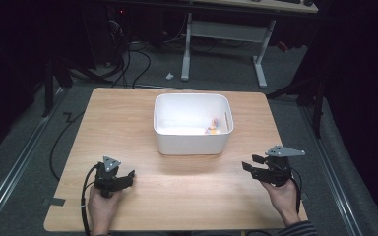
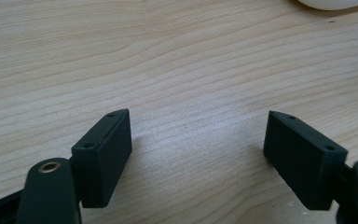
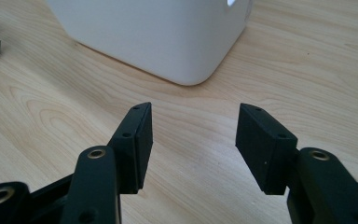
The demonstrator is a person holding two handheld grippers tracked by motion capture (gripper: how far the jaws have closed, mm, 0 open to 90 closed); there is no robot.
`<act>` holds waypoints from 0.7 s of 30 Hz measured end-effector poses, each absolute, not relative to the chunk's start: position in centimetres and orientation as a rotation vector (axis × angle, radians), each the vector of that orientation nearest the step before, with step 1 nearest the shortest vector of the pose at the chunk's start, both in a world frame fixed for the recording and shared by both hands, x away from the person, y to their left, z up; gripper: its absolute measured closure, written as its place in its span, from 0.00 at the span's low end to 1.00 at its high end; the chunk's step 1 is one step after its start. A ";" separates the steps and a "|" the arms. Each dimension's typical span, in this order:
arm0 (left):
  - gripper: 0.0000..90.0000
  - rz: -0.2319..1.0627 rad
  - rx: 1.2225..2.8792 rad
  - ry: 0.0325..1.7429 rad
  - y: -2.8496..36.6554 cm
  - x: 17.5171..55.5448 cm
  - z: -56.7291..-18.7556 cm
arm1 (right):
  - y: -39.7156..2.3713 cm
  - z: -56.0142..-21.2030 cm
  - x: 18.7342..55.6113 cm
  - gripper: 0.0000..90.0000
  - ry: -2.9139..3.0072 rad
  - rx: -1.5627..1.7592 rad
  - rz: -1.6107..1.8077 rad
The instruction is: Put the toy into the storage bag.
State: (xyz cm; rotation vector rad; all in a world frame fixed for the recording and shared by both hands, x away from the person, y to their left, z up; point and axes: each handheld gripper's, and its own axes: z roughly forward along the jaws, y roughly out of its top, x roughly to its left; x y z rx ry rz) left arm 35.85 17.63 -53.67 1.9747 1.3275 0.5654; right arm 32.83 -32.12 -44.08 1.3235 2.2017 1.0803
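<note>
Both claws are held low over the wooden table (image 1: 128,123), jaws apart, nothing between them: left gripper (image 2: 198,140) wide, right gripper (image 3: 193,140) about half open. The white bin (image 1: 192,137) sits ahead of and between them (small colourful items (image 1: 211,129) already inside). Work is judged near done or paused; nothing loose is seen near either claw.

It was a dim lab or workshop: a bare wooden table (image 1: 128,118) stood on grey carpet, loose cables (image 1: 133,59) trailed at eleven o'clock, and a white-legged workbench (image 1: 226,29) stood at twelve.
</note>
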 end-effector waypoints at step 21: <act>0.26 0.565 1.974 1.328 17.6 35.9 -53.7 | -31.0 -48.2 34.2 0.51 2.229 1.387 0.998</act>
